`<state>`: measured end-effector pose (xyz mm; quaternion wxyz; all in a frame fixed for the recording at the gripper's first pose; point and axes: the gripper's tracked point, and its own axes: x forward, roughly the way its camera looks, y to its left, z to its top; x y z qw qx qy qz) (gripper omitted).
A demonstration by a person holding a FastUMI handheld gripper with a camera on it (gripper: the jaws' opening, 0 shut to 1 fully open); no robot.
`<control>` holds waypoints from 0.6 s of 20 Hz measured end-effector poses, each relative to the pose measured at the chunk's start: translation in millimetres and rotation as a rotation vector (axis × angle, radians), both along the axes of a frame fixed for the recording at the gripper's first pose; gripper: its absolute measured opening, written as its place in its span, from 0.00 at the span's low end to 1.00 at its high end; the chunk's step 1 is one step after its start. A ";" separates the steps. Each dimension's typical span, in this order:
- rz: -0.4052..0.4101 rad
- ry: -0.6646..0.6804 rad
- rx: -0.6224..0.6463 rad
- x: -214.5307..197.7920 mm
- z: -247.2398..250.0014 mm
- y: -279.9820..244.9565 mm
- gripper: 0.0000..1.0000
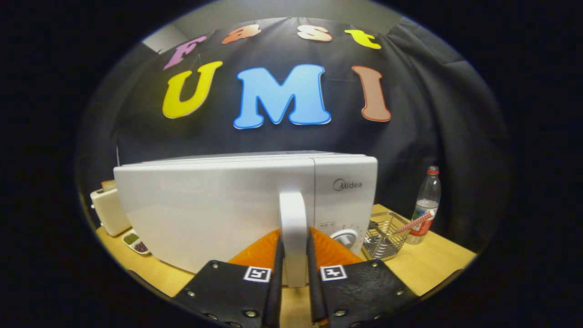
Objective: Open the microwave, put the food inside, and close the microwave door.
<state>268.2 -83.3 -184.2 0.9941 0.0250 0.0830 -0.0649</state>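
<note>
- Between the gripper fingers: the white microwave's upright rigid plastic door handle, pinched from both sides.
- Stiff, smooth, kinda slippery; grabbing mid-handle looks right.
- Beyond, right: wire basket, clear water bottle.

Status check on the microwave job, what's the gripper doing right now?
Gripper shut on the door handle, one finger each side. Microwave door looks closed or barely ajar. Nothing blocking the door; wire basket sits off to the side.
</note>
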 end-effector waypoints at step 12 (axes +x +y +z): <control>0.014 0.023 0.046 -59.4 0.2 15.7 0.10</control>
